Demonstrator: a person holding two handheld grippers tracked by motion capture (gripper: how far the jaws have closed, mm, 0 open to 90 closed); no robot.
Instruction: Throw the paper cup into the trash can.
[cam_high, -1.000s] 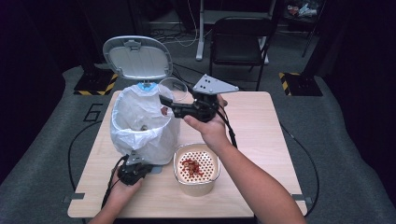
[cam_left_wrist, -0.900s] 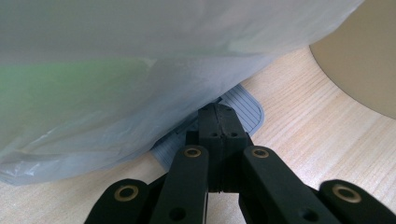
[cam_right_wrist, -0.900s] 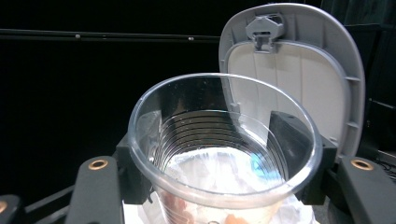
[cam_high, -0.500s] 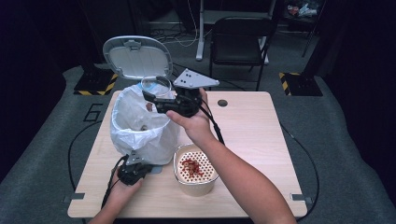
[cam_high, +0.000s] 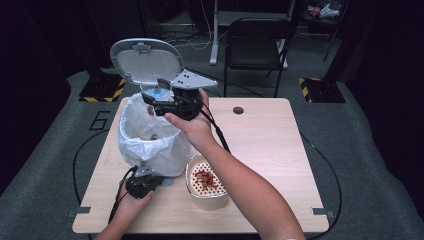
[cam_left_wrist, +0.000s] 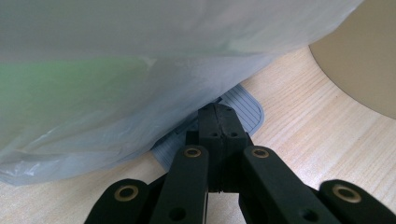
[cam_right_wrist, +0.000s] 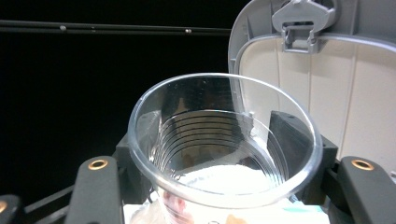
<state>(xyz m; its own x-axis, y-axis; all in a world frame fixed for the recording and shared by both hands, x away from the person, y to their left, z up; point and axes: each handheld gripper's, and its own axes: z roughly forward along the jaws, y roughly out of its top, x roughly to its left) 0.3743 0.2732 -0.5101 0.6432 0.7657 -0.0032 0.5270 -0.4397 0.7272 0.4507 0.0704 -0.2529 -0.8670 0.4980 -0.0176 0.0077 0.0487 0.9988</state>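
The right black two-jaw tongs are raised above the bin's white liner bag, forearm stretched forward, jaws clamped. The left black tongs lie low at that bag's near foot, jaws pressed together.

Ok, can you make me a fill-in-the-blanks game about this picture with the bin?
1. The right gripper holds a clear plastic ____ over the bin.
2. The bin's grey lid stands ____.
3. The left gripper presses the bin's foot ____.
4. The paper bowl with red bits sits on the wooden ____.

Missing words: cup; open; pedal; table
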